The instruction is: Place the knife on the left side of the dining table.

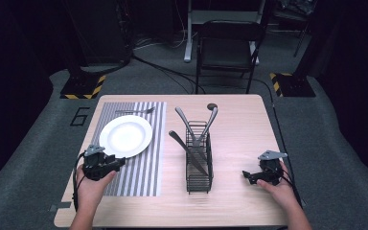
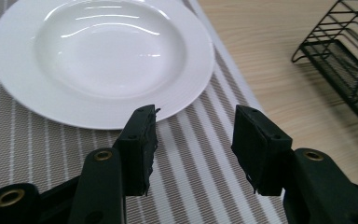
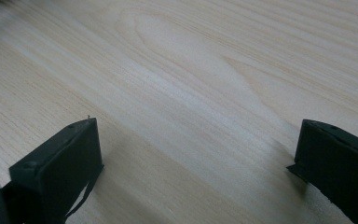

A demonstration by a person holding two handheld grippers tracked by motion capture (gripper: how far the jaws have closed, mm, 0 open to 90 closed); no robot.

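A white plate (image 1: pixel 125 135) rests on a grey striped placemat (image 1: pixel 143 170) at the table's left. My left gripper (image 1: pixel 119 164) hovers just in front of the plate's near rim, jaws apart with nothing between them. In the left gripper view the plate (image 2: pixel 101 58) lies ahead of the gripper (image 2: pixel 193 135), above the placemat (image 2: pixel 200 158). A black wire rack (image 1: pixel 199 158) in the middle holds a knife (image 1: pixel 188 153) and other cutlery. A fork (image 1: pixel 135 111) lies beyond the plate. My right gripper (image 1: pixel 247 175) rests at the right with jaws wide over the bare wooden table (image 3: pixel 177 84).
The wire rack (image 2: pixel 345 60) stands to the right of the left gripper. A black chair (image 1: pixel 227 48) stands past the table's far edge. Bare wood lies between the rack and the right gripper.
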